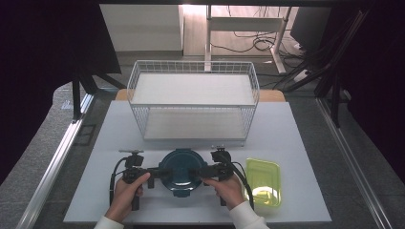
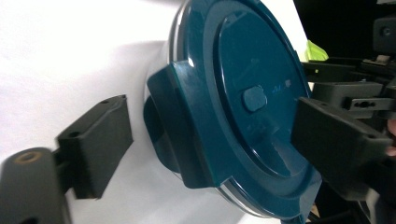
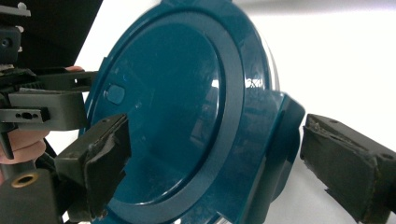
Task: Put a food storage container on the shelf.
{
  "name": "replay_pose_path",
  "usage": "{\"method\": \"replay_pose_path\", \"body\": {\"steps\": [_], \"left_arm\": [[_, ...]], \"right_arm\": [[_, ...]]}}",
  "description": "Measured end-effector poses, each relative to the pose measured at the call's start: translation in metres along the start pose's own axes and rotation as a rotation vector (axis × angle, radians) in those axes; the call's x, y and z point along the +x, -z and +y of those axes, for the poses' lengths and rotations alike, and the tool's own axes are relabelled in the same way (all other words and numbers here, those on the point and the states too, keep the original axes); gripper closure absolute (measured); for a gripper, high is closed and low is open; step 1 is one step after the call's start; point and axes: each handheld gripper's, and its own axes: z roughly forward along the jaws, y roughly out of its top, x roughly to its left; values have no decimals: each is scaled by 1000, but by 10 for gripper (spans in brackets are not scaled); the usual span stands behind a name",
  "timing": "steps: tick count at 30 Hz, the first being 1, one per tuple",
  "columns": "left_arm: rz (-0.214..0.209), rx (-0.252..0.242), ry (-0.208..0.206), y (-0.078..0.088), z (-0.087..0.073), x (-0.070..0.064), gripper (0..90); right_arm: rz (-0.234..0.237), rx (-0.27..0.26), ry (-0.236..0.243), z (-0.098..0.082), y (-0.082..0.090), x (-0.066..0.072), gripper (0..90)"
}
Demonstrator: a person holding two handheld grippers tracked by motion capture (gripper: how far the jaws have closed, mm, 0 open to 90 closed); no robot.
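My left gripper is spread wide around 1 clip tab of the round teal lid; I cannot tell whether its jaws touch the tab. My right gripper is likewise released, jaws straddling the opposite tab of that lid. In the high view both grippers meet at the lidded container, which sits on the white table near its front edge. A yellow-green tray lies just right of my right hand. A white wire basket stands behind.
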Motion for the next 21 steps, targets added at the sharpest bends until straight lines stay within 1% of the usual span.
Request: {"method": "replay_pose_path", "body": {"steps": [3,6,8,9,10,11,14,18,19,21], "left_arm": [[-1,8,2,-4,0,0,154],[-18,18,3,-7,0,0,182],[-18,25,5,-8,1,0,193],[-23,27,7,-9,0,1,197],[-28,30,11,-10,0,1,197],[-28,30,11,-10,0,1,198],[-27,32,19,-9,0,1,212],[-35,30,42,-7,0,3,230],[-38,30,42,-6,0,3,234],[-38,25,35,-3,-2,1,252]], "right_arm": [[11,3,-11,-1,-1,-1,88],[26,10,-19,-2,-4,-2,92],[37,13,-28,-3,-5,-3,95],[51,18,-44,-3,-7,-5,99],[51,18,-44,-3,-7,-5,99],[67,24,-55,-4,-8,-5,123],[72,21,-55,-4,-9,-5,138],[72,13,-94,-4,-7,-7,180],[76,16,-106,-4,-6,-7,194],[77,13,-110,-5,-2,-8,233]]}}
